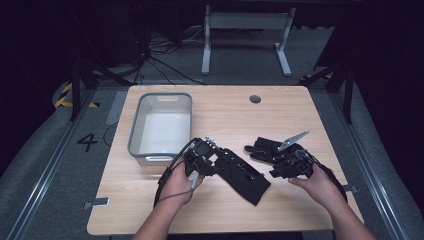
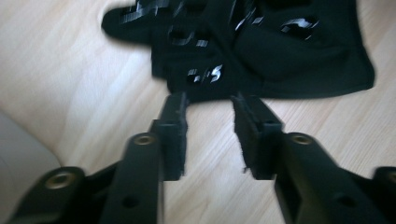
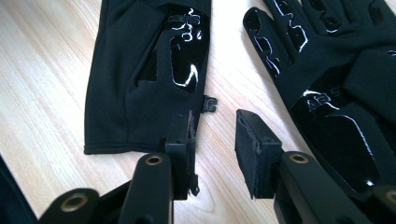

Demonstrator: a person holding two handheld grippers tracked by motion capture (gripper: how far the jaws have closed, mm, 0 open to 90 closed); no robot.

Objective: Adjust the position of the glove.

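We see two black gloves point(image 1: 250, 175) lying flat near the table's point(image 1: 225, 115) front edge, neither lifted yet; the grey bin point(image 1: 160, 125) by the left edge holds nothing. Their long axes run diagonally. Left claw point(image 2: 210, 135) and right claw point(image 3: 215, 140) stand apart, gripping nothing.

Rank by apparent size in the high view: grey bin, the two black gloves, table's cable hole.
1. grey bin, clearly largest.
2. left glove and right glove: both partly covered by the grippers, so left unranked.
3. cable hole, smallest.
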